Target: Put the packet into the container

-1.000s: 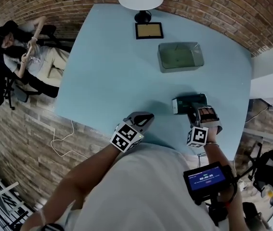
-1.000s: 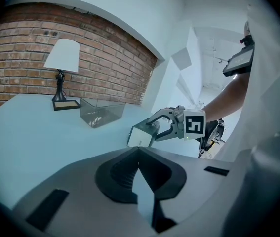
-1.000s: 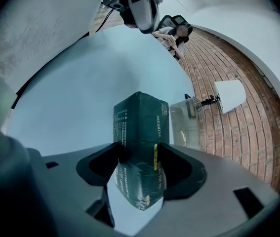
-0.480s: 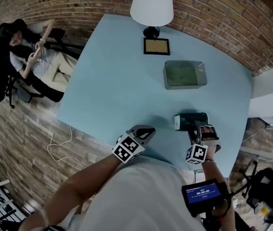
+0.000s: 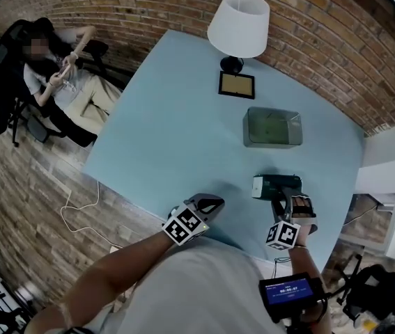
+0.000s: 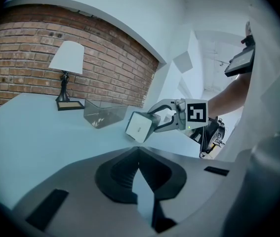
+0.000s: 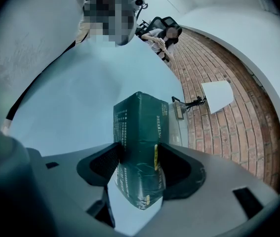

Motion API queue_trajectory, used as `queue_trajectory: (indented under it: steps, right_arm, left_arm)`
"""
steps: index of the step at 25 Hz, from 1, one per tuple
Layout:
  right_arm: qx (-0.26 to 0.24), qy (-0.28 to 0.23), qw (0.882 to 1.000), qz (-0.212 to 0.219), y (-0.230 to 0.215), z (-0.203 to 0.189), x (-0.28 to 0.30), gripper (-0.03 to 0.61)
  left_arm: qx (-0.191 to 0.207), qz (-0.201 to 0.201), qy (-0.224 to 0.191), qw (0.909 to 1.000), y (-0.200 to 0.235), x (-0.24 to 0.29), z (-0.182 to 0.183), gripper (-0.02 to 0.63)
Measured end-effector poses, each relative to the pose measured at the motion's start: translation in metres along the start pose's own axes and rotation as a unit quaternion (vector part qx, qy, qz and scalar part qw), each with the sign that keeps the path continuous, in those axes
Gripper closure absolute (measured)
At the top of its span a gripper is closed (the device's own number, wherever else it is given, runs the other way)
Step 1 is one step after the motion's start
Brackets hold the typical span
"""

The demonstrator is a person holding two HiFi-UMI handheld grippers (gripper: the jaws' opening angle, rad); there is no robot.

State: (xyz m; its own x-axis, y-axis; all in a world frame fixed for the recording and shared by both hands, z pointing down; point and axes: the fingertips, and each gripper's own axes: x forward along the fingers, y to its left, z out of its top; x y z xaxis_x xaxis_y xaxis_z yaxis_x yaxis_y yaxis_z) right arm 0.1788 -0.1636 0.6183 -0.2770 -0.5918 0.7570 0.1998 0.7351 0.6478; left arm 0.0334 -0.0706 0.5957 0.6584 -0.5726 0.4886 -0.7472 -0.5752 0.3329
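Since a second before, the right tool (image 5: pixel 281 195) had lifted the packet (image 5: pixel 278 184) a little way up off the surface (image 5: pixel 169 138). Closest in, the left tool (image 5: pixel 209 202) was by the near edge of the surface. Its two jaws were closed together with nothing in them. A bit apart from it, the right tool had its jaws wide and pressed on both sides of the dark green packet, which had one white end. The packet hung in the air just above the surface, near the front edge. Farther on stood the clear container (image 5: pixel 248 128), well apart from the packet. Behind the container was a small dark picture frame (image 5: pixel 237 85), and just behind that a lamp (image 5: pixel 239 25) with a white shade. Far off to the left, past the surface, a person (image 5: pixel 65 82) sat in a black chair (image 5: pixel 5 61).
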Motion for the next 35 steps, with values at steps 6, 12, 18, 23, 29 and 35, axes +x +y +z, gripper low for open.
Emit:
queue_trajectory:
  steps: [6, 12, 18, 23, 29, 35]
  right_arm:
    - [0.009, -0.007, 1.000, -0.027, -0.033, 0.003, -0.003, 0.302]
    - [-0.003, -0.015, 0.998, -0.057, -0.076, 0.005, -0.005, 0.302]
    - [-0.011, -0.024, 0.996, -0.086, -0.124, 0.008, 0.000, 0.302]
    - [-0.021, -0.026, 0.996, -0.088, -0.152, 0.008, 0.016, 0.302]
    - [-0.035, -0.033, 0.996, -0.074, -0.177, 0.015, 0.044, 0.302]
    - [-0.039, -0.034, 0.998, -0.035, -0.188, 0.021, 0.076, 0.302]
  left_arm:
    - [-0.011, 0.006, -0.006, 0.9999, 0.000, -0.002, -0.002, 0.604]
    - [-0.017, 0.012, -0.008, 0.9998, 0.005, -0.005, -0.002, 0.604]
    - [-0.021, 0.018, -0.013, 0.9995, 0.009, -0.006, 0.000, 0.603]
    - [-0.026, 0.028, -0.018, 0.9991, 0.017, -0.006, 0.003, 0.604]
    - [-0.033, 0.041, -0.022, 0.9984, 0.028, -0.007, 0.007, 0.604]
    - [-0.043, 0.047, -0.022, 0.9978, 0.030, -0.008, 0.006, 0.603]
